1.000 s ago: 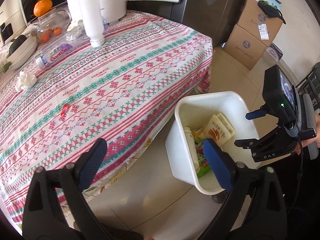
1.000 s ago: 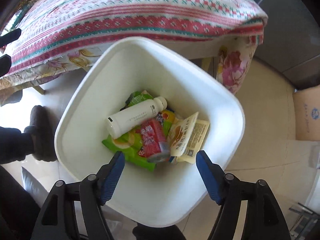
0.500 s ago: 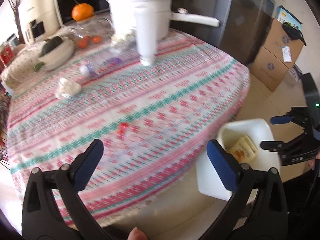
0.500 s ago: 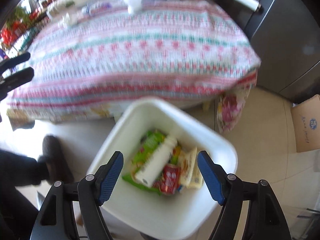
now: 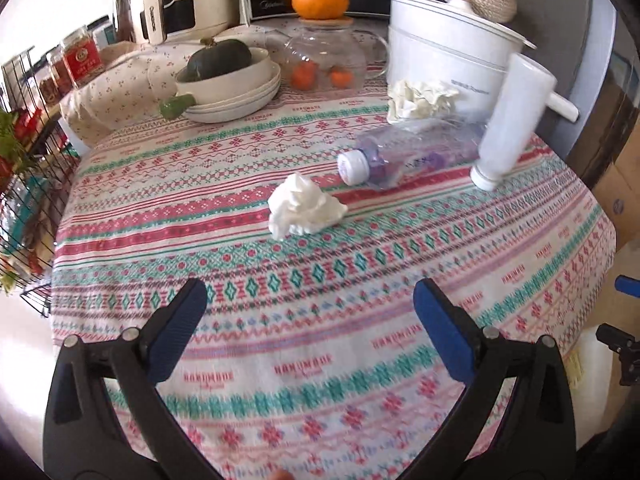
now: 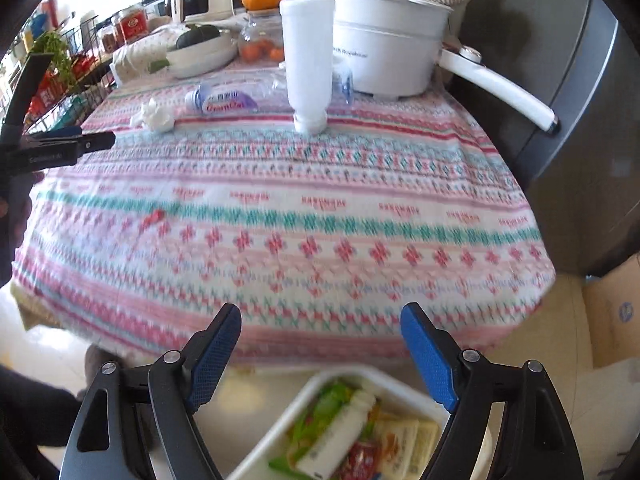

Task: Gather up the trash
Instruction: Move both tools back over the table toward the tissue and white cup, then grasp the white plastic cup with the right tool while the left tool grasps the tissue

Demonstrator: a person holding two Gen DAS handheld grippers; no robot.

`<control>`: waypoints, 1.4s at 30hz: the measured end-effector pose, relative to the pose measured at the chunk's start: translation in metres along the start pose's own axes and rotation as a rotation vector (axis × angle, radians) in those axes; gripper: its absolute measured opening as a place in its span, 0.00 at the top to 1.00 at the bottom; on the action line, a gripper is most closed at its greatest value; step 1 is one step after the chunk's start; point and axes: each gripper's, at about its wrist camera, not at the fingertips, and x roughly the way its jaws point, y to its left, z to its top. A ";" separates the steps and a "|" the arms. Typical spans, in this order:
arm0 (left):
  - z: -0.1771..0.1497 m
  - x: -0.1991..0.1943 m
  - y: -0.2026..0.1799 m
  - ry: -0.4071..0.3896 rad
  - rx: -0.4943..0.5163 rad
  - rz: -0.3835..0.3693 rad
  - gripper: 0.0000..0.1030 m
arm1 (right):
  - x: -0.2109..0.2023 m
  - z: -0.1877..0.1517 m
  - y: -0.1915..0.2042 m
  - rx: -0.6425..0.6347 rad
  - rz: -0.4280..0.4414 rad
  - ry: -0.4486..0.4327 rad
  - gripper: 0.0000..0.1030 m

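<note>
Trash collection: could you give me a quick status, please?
Both grippers open, empty. Crumpled tissue, clear bottle on table. Bin part filled. Path clear.

We've got a crumpled white tissue (image 5: 302, 210) sitting mid-table on the patterned cloth, and just behind it a clear plastic bottle (image 5: 404, 158) with a purple label lying on its side, white cap pointing toward the tissue. A second wad of crumpled paper (image 5: 420, 98) sits further back. Down on the floor, our white bin (image 6: 304, 400) already holds a white bottle (image 6: 338, 432), green wrappers, a red packet and yellowish sachets.
</note>
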 end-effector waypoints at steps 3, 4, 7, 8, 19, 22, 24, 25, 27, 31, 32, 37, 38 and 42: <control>0.007 0.013 0.008 -0.018 -0.007 -0.026 0.04 | 0.013 0.019 0.003 0.033 0.019 -0.036 0.19; 0.010 0.017 0.009 -0.024 0.002 -0.034 0.05 | 0.016 0.027 0.003 0.047 0.020 -0.065 0.19; 0.018 0.028 0.006 -0.030 0.031 -0.062 0.09 | 0.020 0.053 0.005 0.055 0.010 -0.166 0.19; 0.020 0.031 0.005 -0.030 0.037 -0.069 0.11 | 0.023 0.063 0.006 0.055 0.002 -0.203 0.19; 0.036 0.060 -0.001 -0.006 0.054 -0.112 0.51 | 0.034 0.140 0.006 0.089 -0.039 -0.448 0.19; 0.036 0.061 0.006 -0.004 0.036 -0.105 0.61 | 0.039 0.153 0.009 0.064 -0.058 -0.465 0.19; 0.037 0.062 0.010 -0.009 0.028 -0.096 0.70 | 0.042 0.158 0.012 0.045 -0.071 -0.474 0.19; 0.038 0.062 0.013 -0.007 0.019 -0.100 0.72 | 0.043 0.158 0.013 0.041 -0.077 -0.476 0.19; 0.039 0.064 0.017 0.005 0.009 -0.117 0.77 | 0.047 0.164 0.014 0.039 -0.083 -0.479 0.19; 0.040 0.063 0.019 0.013 0.012 -0.117 0.82 | 0.052 0.170 0.017 0.040 -0.091 -0.481 0.23; 0.040 0.063 0.019 0.013 0.013 -0.113 0.83 | 0.053 0.172 0.018 0.041 -0.091 -0.481 0.26; 0.039 0.060 0.017 0.014 0.002 -0.101 0.87 | 0.056 0.173 0.020 0.026 -0.082 -0.457 0.51; 0.039 0.059 0.017 0.015 -0.004 -0.102 0.88 | 0.054 0.172 0.020 0.026 -0.083 -0.453 0.51; 0.039 0.054 0.015 0.018 -0.013 -0.090 0.90 | 0.049 0.168 0.020 0.017 -0.077 -0.448 0.51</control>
